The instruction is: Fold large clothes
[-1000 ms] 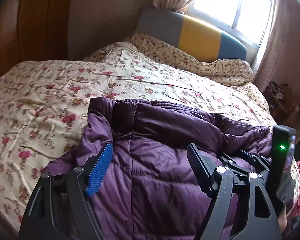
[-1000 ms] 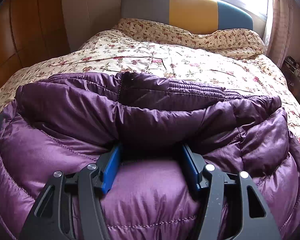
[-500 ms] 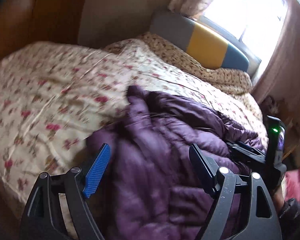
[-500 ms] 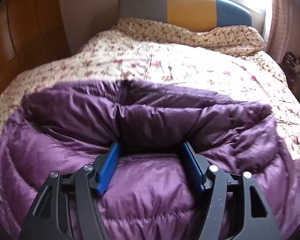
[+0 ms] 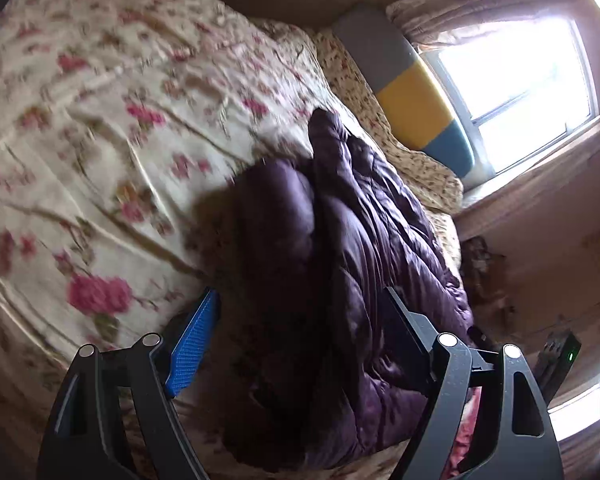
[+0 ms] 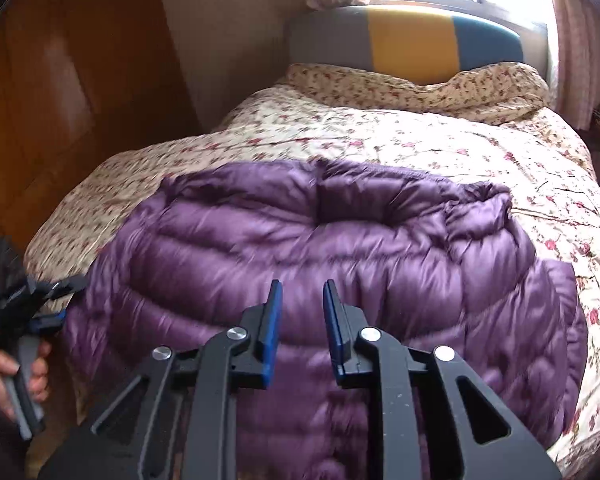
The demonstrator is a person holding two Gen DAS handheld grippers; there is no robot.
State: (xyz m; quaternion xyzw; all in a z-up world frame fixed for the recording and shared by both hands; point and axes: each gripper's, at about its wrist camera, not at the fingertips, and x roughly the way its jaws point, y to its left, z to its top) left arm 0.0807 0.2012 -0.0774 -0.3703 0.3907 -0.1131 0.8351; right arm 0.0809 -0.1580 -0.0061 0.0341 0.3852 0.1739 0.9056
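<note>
Right gripper — jaws closing, a narrow gap left, nothing between them — hangs above the purple down jacket. Left gripper spread wide, unloaded, at the jacket's edge. Jacket lies folded on the floral bedspread.

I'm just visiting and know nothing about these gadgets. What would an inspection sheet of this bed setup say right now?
Surface: floral quilt covering the bed.
Job's things: purple puffer jacket lying folded on the quilt.
Clutter: small items on a side stand, too blurred to name.
Grippers: left gripper open at the jacket's edge; right gripper above the jacket, jaws closing, nothing between them.
Cables: nothing seen.
Surroundings: grey, yellow and blue headboard, bright window, wooden wardrobe.
</note>
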